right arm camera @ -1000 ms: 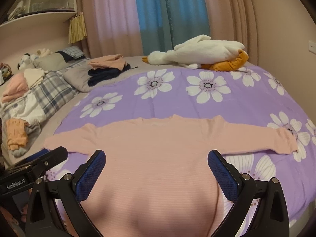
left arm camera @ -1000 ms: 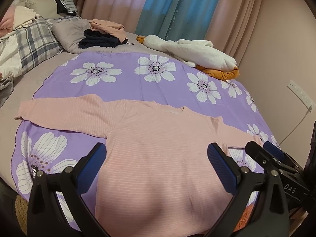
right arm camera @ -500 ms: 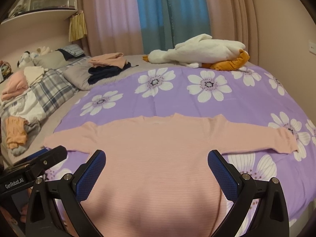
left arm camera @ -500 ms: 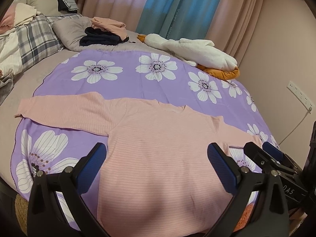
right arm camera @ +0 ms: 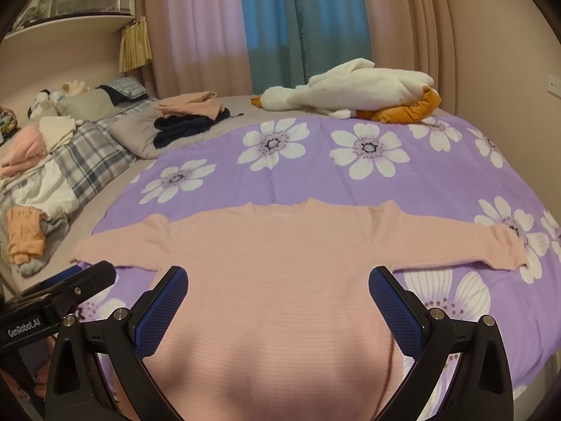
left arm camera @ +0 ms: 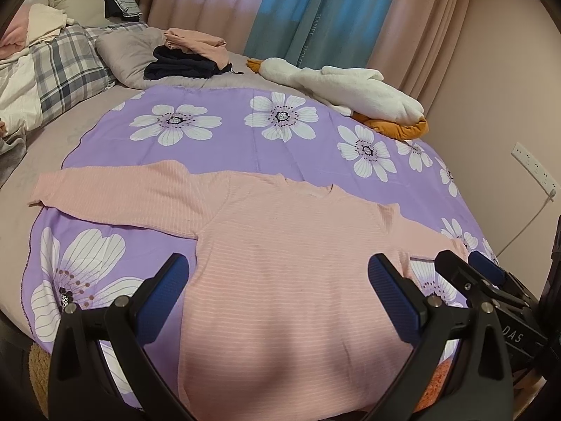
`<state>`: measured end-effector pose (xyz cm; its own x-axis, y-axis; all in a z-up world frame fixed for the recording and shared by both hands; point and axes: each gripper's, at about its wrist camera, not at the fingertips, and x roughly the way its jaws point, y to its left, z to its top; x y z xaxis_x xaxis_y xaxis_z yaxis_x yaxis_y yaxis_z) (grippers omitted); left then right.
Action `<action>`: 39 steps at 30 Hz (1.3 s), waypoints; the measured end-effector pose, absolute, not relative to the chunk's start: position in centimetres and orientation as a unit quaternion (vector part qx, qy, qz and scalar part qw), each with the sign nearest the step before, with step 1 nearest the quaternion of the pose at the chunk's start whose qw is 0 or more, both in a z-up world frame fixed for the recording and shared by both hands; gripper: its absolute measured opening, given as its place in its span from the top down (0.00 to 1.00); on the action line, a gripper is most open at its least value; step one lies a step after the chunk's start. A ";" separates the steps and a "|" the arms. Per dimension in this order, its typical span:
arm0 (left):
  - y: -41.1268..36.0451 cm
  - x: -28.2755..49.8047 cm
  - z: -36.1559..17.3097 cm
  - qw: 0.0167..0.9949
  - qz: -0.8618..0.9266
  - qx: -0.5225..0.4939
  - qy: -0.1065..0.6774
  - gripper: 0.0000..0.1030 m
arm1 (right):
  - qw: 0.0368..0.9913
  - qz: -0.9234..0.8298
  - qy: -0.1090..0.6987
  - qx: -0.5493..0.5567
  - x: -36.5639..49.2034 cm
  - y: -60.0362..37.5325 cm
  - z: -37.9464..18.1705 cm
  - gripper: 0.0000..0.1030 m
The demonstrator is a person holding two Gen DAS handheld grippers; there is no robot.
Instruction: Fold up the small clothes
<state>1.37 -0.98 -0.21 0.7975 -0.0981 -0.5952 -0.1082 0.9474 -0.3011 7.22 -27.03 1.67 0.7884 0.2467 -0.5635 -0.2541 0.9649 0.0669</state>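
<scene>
A pink long-sleeved sweater (left arm camera: 291,245) lies flat on the purple flowered sheet (left arm camera: 245,140), both sleeves spread out sideways; it also shows in the right wrist view (right arm camera: 280,263). My left gripper (left arm camera: 278,280) is open and empty, hovering above the sweater's lower body. My right gripper (right arm camera: 278,287) is open and empty, also above the lower body. The right gripper's body shows at the right edge of the left wrist view (left arm camera: 491,291). The left gripper's body shows at the lower left of the right wrist view (right arm camera: 59,294).
A white and orange plush goose (right arm camera: 357,94) lies at the far side of the bed. Folded pink and dark clothes (right arm camera: 189,115) sit on a grey pillow. A plaid quilt with loose clothes (right arm camera: 52,161) is at the left. A wall socket with a cable (left arm camera: 533,172) is at the right.
Both grippers stay open and nearly still. The left wrist view has shifted slightly, bringing the sweater a little lower and closer.
</scene>
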 end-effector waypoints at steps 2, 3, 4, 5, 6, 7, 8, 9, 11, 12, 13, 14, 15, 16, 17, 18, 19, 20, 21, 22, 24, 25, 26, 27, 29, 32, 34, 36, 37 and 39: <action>-0.9 1.3 -0.3 0.934 0.005 -0.162 0.319 0.01 | 0.945 0.135 0.298 -0.006 7.3 -26.8 1.6 0.01; -0.9 1.4 -0.2 0.933 0.005 -0.163 0.321 0.01 | 0.945 0.136 0.299 -0.006 7.3 -26.8 1.5 0.01; -0.9 1.4 -0.2 0.933 0.006 -0.163 0.322 0.01 | 0.944 0.137 0.299 -0.006 7.3 -26.9 1.4 0.01; -0.9 1.4 -0.3 0.932 0.005 -0.164 0.323 0.01 | 0.944 0.137 0.299 -0.006 7.3 -26.8 1.4 0.01; -0.9 1.4 -0.3 0.932 0.006 -0.164 0.324 0.01 | 0.944 0.138 0.300 -0.006 7.3 -26.8 1.3 0.01; -0.9 1.5 -0.3 0.931 0.006 -0.164 0.325 0.01 | 0.944 0.138 0.300 -0.005 7.2 -26.8 1.2 0.01; -0.9 1.6 -0.3 0.930 0.005 -0.166 0.327 0.01 | 0.944 0.137 0.300 -0.005 7.2 -26.7 1.2 0.01; -0.9 1.7 -0.3 0.929 0.004 -0.169 0.328 0.01 | 0.944 0.137 0.300 -0.004 7.2 -26.7 1.2 0.01; -0.9 1.8 -0.3 0.929 0.001 -0.172 0.329 0.01 | 0.944 0.135 0.300 -0.005 7.2 -26.6 1.1 0.01; -0.9 1.8 -0.2 0.929 0.000 -0.172 0.329 0.01 | 0.944 0.135 0.300 -0.005 7.2 -26.6 1.1 0.01; -0.9 1.9 -0.2 0.929 0.002 -0.171 0.329 0.01 | 0.944 0.135 0.300 -0.004 7.2 -26.7 1.1 0.01; -0.9 1.8 -0.2 0.929 0.002 -0.171 0.329 0.01 | 0.944 0.135 0.301 -0.003 7.2 -26.8 1.0 0.01; -0.9 1.9 -0.2 0.929 0.002 -0.171 0.330 0.01 | 0.944 0.135 0.302 -0.001 7.2 -26.8 1.0 0.01; -0.8 1.8 -0.2 0.928 0.002 -0.171 0.330 0.01 | 0.944 0.136 0.302 0.000 7.3 -26.9 0.9 0.01; -0.8 1.8 -0.2 0.928 0.002 -0.171 0.331 0.01 | 0.944 0.136 0.302 -0.001 7.3 -26.9 1.0 0.01; -0.9 2.0 -0.1 0.927 0.002 -0.171 0.333 0.01 | 0.943 0.137 0.302 -0.001 7.2 -26.8 0.9 0.01; -0.9 2.0 -0.1 0.927 0.003 -0.171 0.334 0.01 | 0.943 0.137 0.302 0.000 7.2 -26.9 0.9 0.01; -0.9 2.0 -0.1 0.927 0.003 -0.170 0.334 0.01 | 0.943 0.137 0.303 0.000 7.2 -26.9 0.9 0.01; -0.9 2.0 0.0 0.927 0.002 -0.170 0.335 0.01 | 0.943 0.137 0.303 0.000 7.2 -26.8 0.8 0.01; -1.0 2.1 0.0 0.927 0.003 -0.170 0.335 0.01 | 0.943 0.136 0.302 0.000 7.2 -26.8 0.8 0.01; -1.0 2.1 0.0 0.927 0.003 -0.170 0.335 0.01 | 0.943 0.136 0.303 0.001 7.2 -26.8 0.8 0.01; -1.0 2.1 0.0 0.927 0.003 -0.170 0.335 0.01 | 0.943 0.137 0.303 0.000 7.2 -26.8 0.8 0.01; -1.0 2.1 0.0 0.927 0.003 -0.170 0.335 0.01 | 0.943 0.137 0.303 0.000 7.1 -26.8 0.8 0.01; -1.0 2.1 0.0 0.927 0.002 -0.170 0.335 0.01 | 0.943 0.136 0.303 0.001 7.1 -26.8 0.8 0.01; -1.1 2.2 -0.1 0.927 0.002 -0.168 0.336 0.01 | 0.943 0.137 0.303 0.000 7.1 -26.8 0.8 0.01; -1.2 2.2 -0.2 0.927 0.003 -0.167 0.337 0.01 | 0.943 0.139 0.303 0.001 7.1 -26.8 0.8 0.01; -1.2 2.2 -0.2 0.927 0.003 -0.167 0.336 0.01 | 0.943 0.139 0.302 0.000 7.1 -26.8 0.8 0.01; -1.2 2.2 -0.2 0.927 0.003 -0.167 0.337 0.01 | 0.943 0.138 0.302 0.001 7.1 -26.7 0.8 0.01; -1.2 2.2 -0.2 0.927 0.003 -0.168 0.337 0.01 | 0.943 0.138 0.303 0.001 7.2 -26.7 0.8 0.01; -1.2 2.2 -0.2 0.926 0.003 -0.167 0.338 0.01 | 0.943 0.138 0.303 0.003 7.1 -26.6 0.8 0.01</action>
